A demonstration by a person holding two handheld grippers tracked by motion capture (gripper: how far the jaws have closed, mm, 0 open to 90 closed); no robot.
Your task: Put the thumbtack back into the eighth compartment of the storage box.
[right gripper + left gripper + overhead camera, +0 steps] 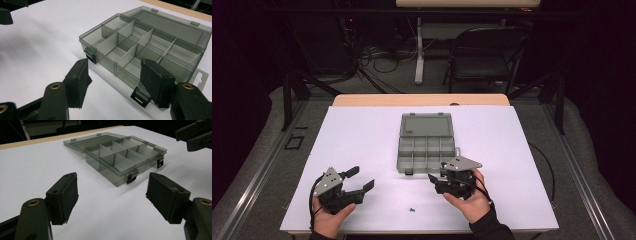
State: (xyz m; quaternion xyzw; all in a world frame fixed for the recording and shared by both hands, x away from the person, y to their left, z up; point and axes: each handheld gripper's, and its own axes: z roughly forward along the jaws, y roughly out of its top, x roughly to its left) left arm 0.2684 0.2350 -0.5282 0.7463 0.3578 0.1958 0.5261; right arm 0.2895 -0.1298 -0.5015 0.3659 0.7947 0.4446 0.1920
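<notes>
White tabletop (pixel 362 140), open organizer box (pixel 426 145) central, both tools spread, left tool (pixel 358 181), right tool (pixel 439 178) at box front

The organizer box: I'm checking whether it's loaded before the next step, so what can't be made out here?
- Small dark item on the table, high view: too small to identify.
- Organizer box, right gripper view: near right corner hidden behind the right gripper jaw.
- Lid label, high view: too small to read.

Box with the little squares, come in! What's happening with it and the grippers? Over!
Left gripper open, empty. Right gripper open, empty, at the box's front edge. Box lid open, compartments look empty. Small screw lies loose on the table, not in the way.
</notes>
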